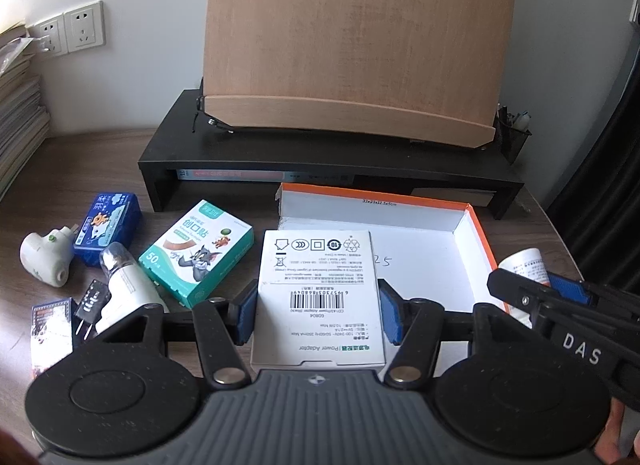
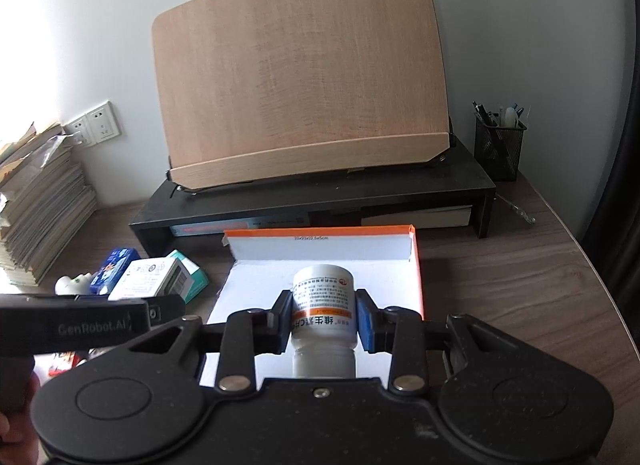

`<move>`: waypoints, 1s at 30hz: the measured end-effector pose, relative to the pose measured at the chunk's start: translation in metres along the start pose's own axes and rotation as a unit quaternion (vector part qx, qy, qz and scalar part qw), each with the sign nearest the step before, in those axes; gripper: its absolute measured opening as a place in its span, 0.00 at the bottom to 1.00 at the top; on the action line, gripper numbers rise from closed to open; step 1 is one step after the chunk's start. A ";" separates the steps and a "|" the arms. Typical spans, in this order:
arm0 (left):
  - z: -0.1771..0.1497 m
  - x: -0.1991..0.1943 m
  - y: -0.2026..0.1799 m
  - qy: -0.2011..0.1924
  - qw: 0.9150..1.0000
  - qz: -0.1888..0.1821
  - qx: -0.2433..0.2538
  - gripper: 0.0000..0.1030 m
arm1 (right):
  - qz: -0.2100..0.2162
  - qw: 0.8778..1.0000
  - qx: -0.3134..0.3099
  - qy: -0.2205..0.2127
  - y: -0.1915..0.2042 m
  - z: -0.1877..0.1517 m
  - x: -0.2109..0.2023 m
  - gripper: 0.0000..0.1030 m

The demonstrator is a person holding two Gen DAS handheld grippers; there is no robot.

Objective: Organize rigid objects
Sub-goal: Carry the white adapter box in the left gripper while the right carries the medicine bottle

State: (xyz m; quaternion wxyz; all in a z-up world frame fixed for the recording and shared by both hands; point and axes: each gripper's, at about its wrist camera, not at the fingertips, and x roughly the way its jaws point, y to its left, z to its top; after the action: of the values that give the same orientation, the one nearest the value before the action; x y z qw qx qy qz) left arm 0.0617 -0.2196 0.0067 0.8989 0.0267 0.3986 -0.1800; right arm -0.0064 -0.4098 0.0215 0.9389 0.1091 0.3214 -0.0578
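Left gripper [image 1: 318, 315] clamps white cardboard adapter box [image 1: 318, 297]; right gripper [image 2: 324, 323] clamps white plastic pill bottle [image 2: 323, 305]; both over orange-edged open box [image 2: 416, 265], presumably for depositing.

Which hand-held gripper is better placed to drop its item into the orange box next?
Right, probably. The right hand-held gripper already holds the white bottle over the orange box floor. The left hand-held gripper holds the adapter box only at its near-left edge.

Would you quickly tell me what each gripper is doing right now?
Left gripper: closed on the white power adapter box.
Right gripper: closed on the white pill bottle.
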 end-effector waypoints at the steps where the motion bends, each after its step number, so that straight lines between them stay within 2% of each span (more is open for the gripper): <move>1: 0.002 0.002 0.000 0.001 1.000 -0.001 0.002 0.58 | -0.003 1.000 0.002 0.001 0.000 0.002 0.003 0.39; 15: 0.021 0.035 0.000 0.016 0.999 -0.026 0.045 0.58 | -0.059 0.998 0.015 0.029 0.008 0.019 0.043 0.39; 30: 0.027 0.051 0.010 0.030 0.997 -0.039 0.052 0.58 | -0.075 0.996 0.014 0.050 0.020 0.022 0.068 0.39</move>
State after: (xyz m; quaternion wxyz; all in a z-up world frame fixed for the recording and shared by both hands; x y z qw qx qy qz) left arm 0.1158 -0.2313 -0.0127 0.8761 0.0638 0.4164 -0.2343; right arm 0.0639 -0.3986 0.0002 0.9131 0.1010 0.3739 -0.1270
